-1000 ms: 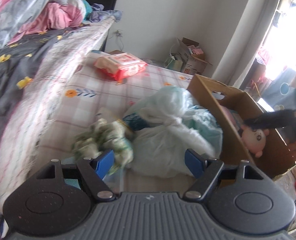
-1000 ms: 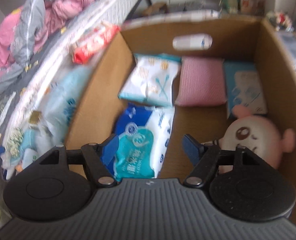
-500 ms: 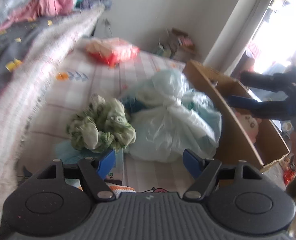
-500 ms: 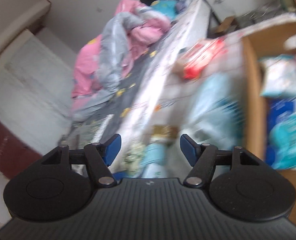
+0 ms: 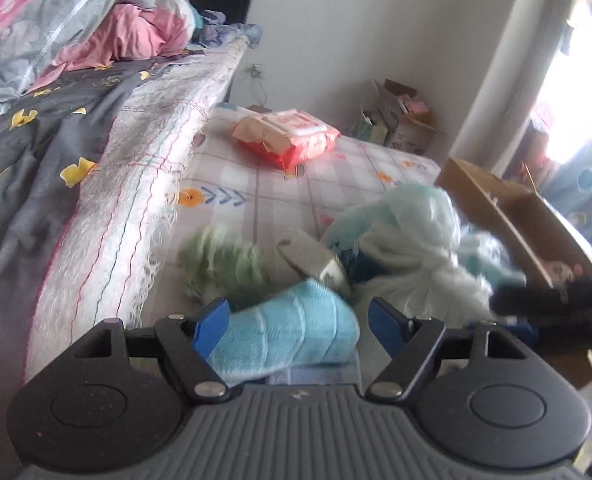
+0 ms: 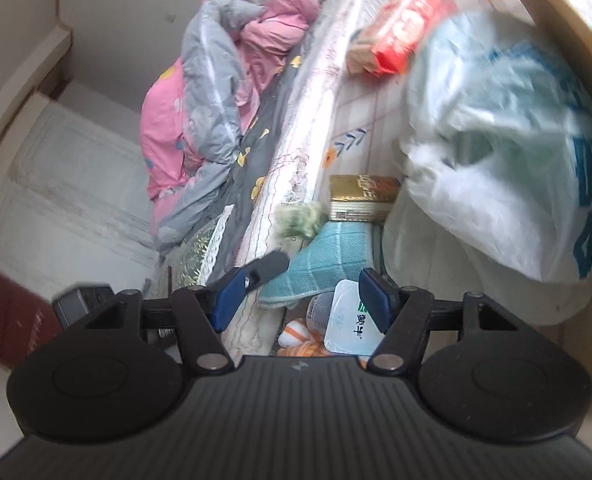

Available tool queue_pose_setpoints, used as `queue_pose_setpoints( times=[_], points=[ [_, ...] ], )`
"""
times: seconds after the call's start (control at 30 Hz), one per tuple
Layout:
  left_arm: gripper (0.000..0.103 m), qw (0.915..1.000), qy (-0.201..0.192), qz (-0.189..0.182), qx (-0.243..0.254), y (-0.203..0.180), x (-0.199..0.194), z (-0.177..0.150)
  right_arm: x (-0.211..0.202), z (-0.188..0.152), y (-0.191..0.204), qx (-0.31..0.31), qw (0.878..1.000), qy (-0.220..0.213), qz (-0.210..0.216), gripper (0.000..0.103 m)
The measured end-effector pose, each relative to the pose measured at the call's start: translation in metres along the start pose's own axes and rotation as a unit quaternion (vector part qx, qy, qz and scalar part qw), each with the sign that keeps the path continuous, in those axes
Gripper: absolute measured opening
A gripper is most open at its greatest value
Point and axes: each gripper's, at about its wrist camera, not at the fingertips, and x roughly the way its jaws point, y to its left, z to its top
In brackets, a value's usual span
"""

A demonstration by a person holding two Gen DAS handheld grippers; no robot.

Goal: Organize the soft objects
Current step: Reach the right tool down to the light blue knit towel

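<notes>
My left gripper (image 5: 299, 322) is open, its blue pads on either side of a light blue folded towel (image 5: 292, 336) on the checked mat. A green crumpled cloth (image 5: 228, 264) lies just beyond, blurred. A white-and-teal plastic bag (image 5: 411, 248) sits to the right, beside the cardboard box (image 5: 507, 216). My right gripper (image 6: 299, 300) is open and empty, above the same towel (image 6: 327, 260), a wipes pack (image 6: 347, 320) and an orange-white soft toy (image 6: 299, 336). The left gripper's finger (image 6: 268, 266) shows at the towel's left.
A red tissue pack (image 5: 292, 138) lies farther back on the mat. A gold box (image 6: 361, 198) sits by the green cloth. The bed with grey and pink quilts (image 5: 56, 60) runs along the left. Small boxes (image 5: 399, 120) stand by the far wall.
My left gripper has moved down and forward so the blue towel now lies between its pads. My right gripper has swung away from the box and now faces the pile by the bed.
</notes>
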Motion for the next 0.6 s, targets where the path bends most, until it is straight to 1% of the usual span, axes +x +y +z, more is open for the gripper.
queue_pose_setpoints(
  times=[0.07, 0.13, 0.2, 0.23, 0.3, 0.33, 0.47, 0.53, 0.57, 0.6],
  points=[
    [0.078, 0.9997, 0.009, 0.008, 0.021, -0.003, 0.002, -0.005, 0.007, 0.001, -0.004, 0.016, 1.0, 0.008, 0.008, 0.063],
    [0.078, 0.9984, 0.016, 0.027, 0.048, -0.006, 0.006, -0.007, 0.018, 0.004, -0.004, 0.031, 0.999, 0.021, 0.019, 0.063],
    [0.078, 0.9962, 0.016, 0.046, 0.073, -0.007, 0.009, -0.007, 0.027, 0.005, -0.001, 0.038, 0.998, 0.032, 0.026, 0.063],
    [0.078, 0.9951, 0.014, 0.049, 0.085, -0.007, 0.01, -0.006, 0.031, 0.006, 0.0, 0.038, 0.998, 0.036, 0.028, 0.063],
    [0.078, 0.9928, 0.018, 0.049, 0.108, -0.006, 0.014, -0.001, 0.036, 0.007, 0.004, 0.038, 0.998, 0.042, 0.032, 0.063],
    [0.079, 0.9913, 0.027, 0.045, 0.121, -0.005, 0.018, 0.002, 0.038, 0.008, 0.006, 0.039, 0.998, 0.045, 0.034, 0.063],
    [0.081, 0.983, 0.083, 0.022, 0.162, -0.002, 0.044, 0.01, 0.049, 0.015, 0.009, 0.045, 0.997, 0.057, 0.039, 0.063],
    [0.08, 0.9793, 0.113, 0.016, 0.168, 0.002, 0.058, 0.01, 0.055, 0.019, 0.007, 0.053, 0.996, 0.062, 0.04, 0.063],
    [0.079, 0.9789, 0.12, 0.015, 0.165, 0.004, 0.063, 0.011, 0.059, 0.02, 0.006, 0.058, 0.995, 0.065, 0.041, 0.063],
    [0.076, 0.9785, 0.128, 0.014, 0.161, 0.006, 0.068, 0.012, 0.062, 0.021, 0.005, 0.063, 0.995, 0.068, 0.042, 0.063]
  ],
)
